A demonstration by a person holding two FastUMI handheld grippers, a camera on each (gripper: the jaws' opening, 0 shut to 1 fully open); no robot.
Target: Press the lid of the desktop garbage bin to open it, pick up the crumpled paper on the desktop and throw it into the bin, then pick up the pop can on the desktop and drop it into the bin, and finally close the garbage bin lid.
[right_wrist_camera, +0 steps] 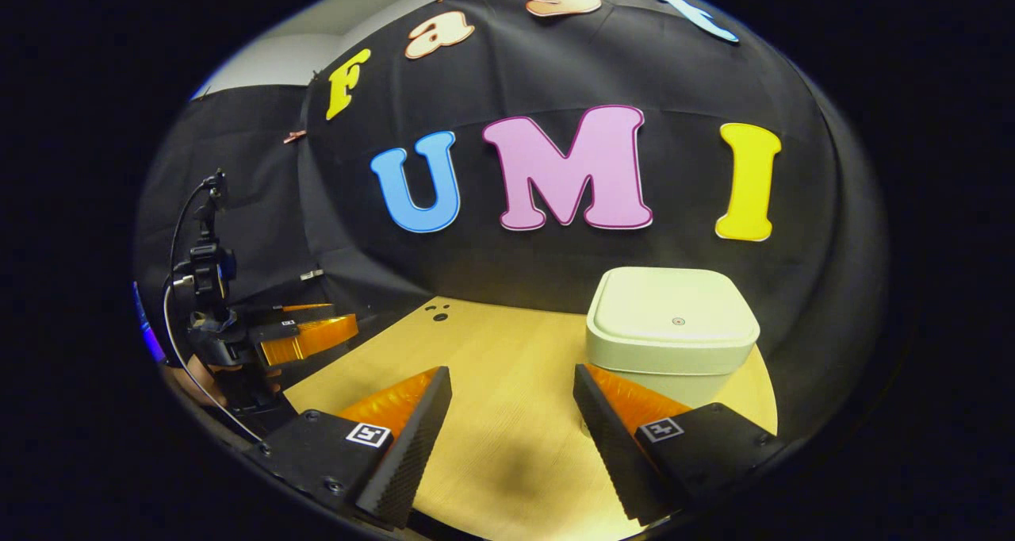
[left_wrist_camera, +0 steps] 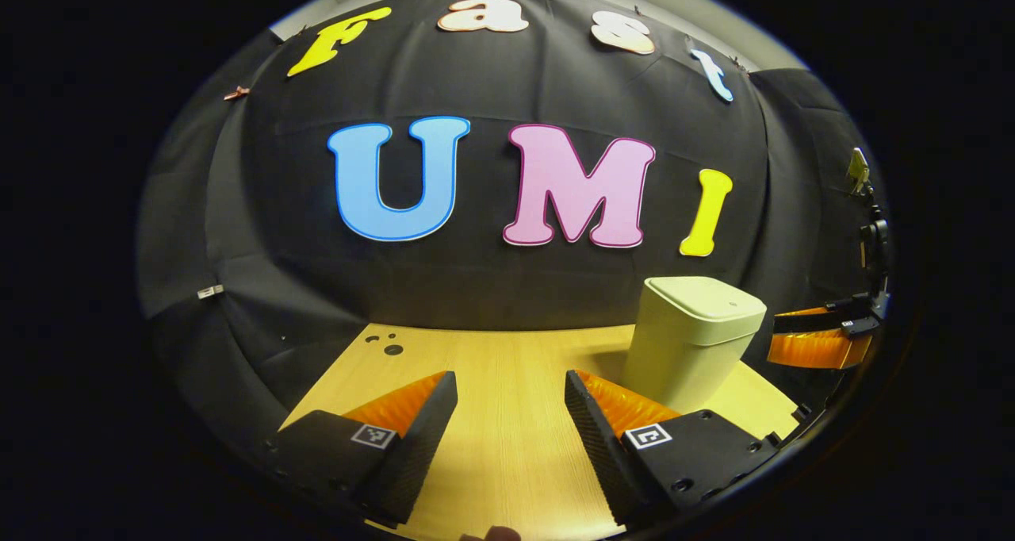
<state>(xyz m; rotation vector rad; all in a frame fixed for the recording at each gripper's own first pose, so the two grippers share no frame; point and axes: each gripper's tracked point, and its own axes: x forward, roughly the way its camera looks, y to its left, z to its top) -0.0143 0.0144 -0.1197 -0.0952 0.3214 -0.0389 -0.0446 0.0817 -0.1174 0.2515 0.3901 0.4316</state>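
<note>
A pale cream desktop bin [left_wrist_camera: 690, 339] with its lid down stands on the wooden table [left_wrist_camera: 507, 446], ahead and to the right of my left gripper [left_wrist_camera: 511, 402]. That gripper is open with nothing between its fingers. In the right gripper view the same bin [right_wrist_camera: 670, 331] is close ahead, its flat lid [right_wrist_camera: 674, 315] closed with a small dot at its middle. My right gripper [right_wrist_camera: 511, 398] is open and holds nothing; its right finger [right_wrist_camera: 610, 422] is just in front of the bin's base. The other gripper appears at the far right [left_wrist_camera: 821, 339] and at the far left [right_wrist_camera: 297, 335].
Small dark holes [left_wrist_camera: 388, 344] mark the table's far left corner, seen also in the right gripper view as holes [right_wrist_camera: 438, 312]. Black cloth walls close the back and sides. The table's edges fall off near both hands.
</note>
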